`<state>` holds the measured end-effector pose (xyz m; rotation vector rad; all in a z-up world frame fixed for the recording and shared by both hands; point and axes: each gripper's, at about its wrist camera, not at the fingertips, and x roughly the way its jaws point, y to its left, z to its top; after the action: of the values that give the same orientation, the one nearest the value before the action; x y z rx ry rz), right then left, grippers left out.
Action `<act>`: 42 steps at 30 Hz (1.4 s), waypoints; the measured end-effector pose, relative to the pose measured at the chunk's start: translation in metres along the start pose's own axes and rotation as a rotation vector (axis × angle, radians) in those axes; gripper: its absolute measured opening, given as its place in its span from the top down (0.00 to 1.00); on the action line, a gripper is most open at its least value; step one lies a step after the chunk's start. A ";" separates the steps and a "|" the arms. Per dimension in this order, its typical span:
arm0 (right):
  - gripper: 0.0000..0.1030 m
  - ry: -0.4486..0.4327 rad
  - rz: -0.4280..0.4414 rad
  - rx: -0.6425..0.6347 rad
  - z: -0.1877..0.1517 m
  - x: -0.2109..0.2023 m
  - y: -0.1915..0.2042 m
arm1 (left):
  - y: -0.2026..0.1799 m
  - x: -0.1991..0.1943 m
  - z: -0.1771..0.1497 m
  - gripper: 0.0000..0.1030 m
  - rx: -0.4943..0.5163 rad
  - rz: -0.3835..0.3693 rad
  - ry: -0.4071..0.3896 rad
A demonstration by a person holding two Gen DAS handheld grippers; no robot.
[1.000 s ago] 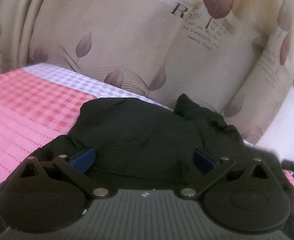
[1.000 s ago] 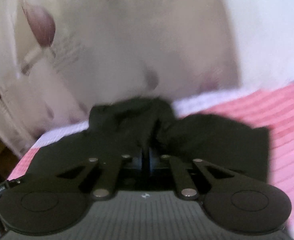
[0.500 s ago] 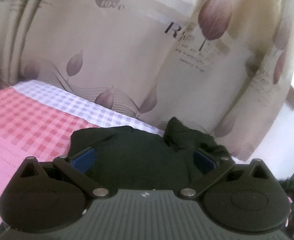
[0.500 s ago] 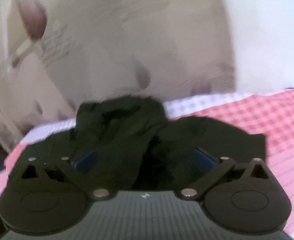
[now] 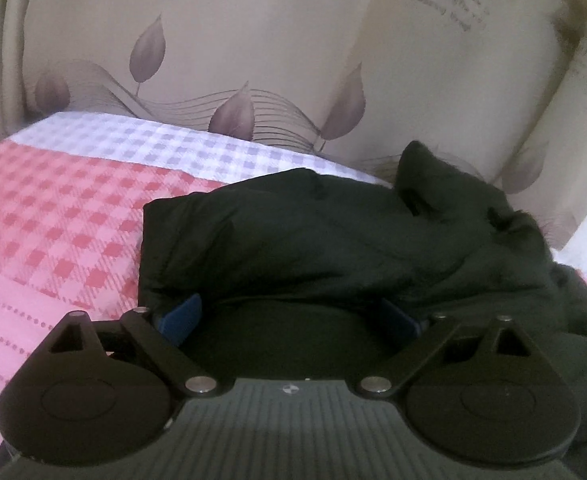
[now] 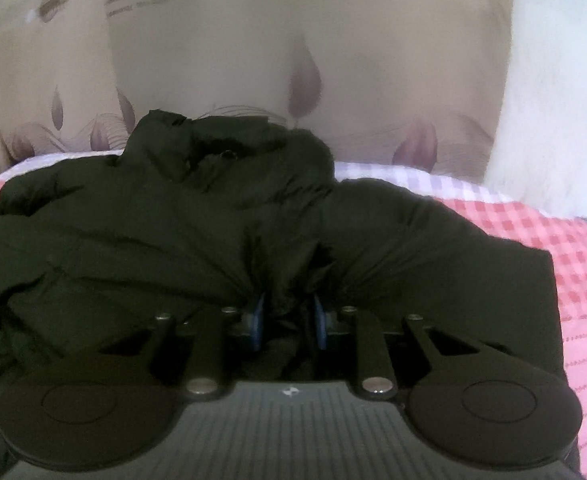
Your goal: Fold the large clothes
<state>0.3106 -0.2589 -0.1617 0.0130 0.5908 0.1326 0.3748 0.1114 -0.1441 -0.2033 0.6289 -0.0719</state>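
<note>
A large black padded jacket (image 5: 333, 240) lies bunched on a bed with a pink and white checked cover (image 5: 53, 216). My left gripper (image 5: 289, 316) is open, its blue-padded fingers (image 5: 181, 316) spread wide at the jacket's near edge. In the right wrist view the jacket (image 6: 153, 232) fills the middle. My right gripper (image 6: 287, 312) is shut on a pinched fold of the jacket between its blue pads (image 6: 258, 312).
A beige curtain with purple leaf prints (image 5: 253, 40) hangs right behind the bed, and shows in the right wrist view (image 6: 293, 60) too. A white wall (image 6: 561, 80) stands at the right. The checked cover (image 6: 553, 240) lies bare right of the jacket.
My right gripper opened half a second ago and has now shut on a fold of the jacket. My left gripper stayed open and moved closer to the jacket's edge.
</note>
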 end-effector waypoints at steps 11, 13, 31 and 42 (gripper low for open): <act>0.63 -0.144 0.046 0.174 0.002 -0.099 -0.027 | -0.005 -0.088 -0.004 0.01 0.099 0.015 -0.154; 0.08 -0.196 0.082 0.152 -0.016 -0.155 -0.035 | 0.005 -0.132 -0.013 0.00 0.101 -0.034 -0.185; 0.03 -0.115 0.010 0.366 -0.247 -0.380 -0.056 | 0.129 -0.331 -0.178 0.04 0.010 -0.086 -0.022; 0.65 -0.031 0.103 0.495 -0.255 -0.348 -0.050 | 0.138 -0.300 -0.206 0.35 -0.082 -0.220 0.128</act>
<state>-0.1111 -0.3599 -0.1835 0.5244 0.5800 0.0830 0.0112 0.2499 -0.1627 -0.3490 0.7364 -0.2728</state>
